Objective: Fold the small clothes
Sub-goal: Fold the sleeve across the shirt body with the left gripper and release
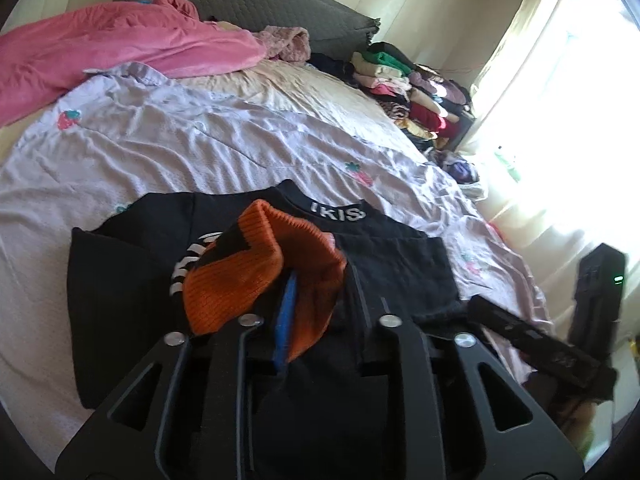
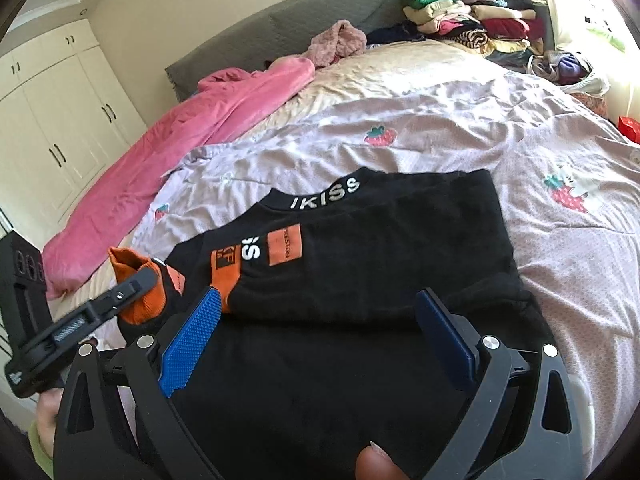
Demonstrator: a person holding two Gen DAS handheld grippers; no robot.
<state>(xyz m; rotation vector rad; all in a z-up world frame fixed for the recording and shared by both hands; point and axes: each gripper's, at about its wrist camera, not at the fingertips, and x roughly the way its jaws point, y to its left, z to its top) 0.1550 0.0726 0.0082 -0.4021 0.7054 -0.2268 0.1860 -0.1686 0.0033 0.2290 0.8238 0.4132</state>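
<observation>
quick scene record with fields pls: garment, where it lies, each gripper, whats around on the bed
garment: black top, orange cuff, white IKISS lettering on the collar
surface: lilac strawberry sheet on the bed
left gripper: orange cuff between its jaws, whether it is pinched is unclear
right gripper: jaws wide apart over the top, holding nothing
nearby: pink blanket to the left, stack of folded clothes at the far corner

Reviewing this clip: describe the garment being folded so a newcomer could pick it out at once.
On the bed, a lilac strawberry-print sheet covers the near half. On it, nearest the cameras, lies the black top, partly folded. Unlike the pink blanket and the stacked clothes by the headboard, it has white collar lettering and an orange cuff.
</observation>
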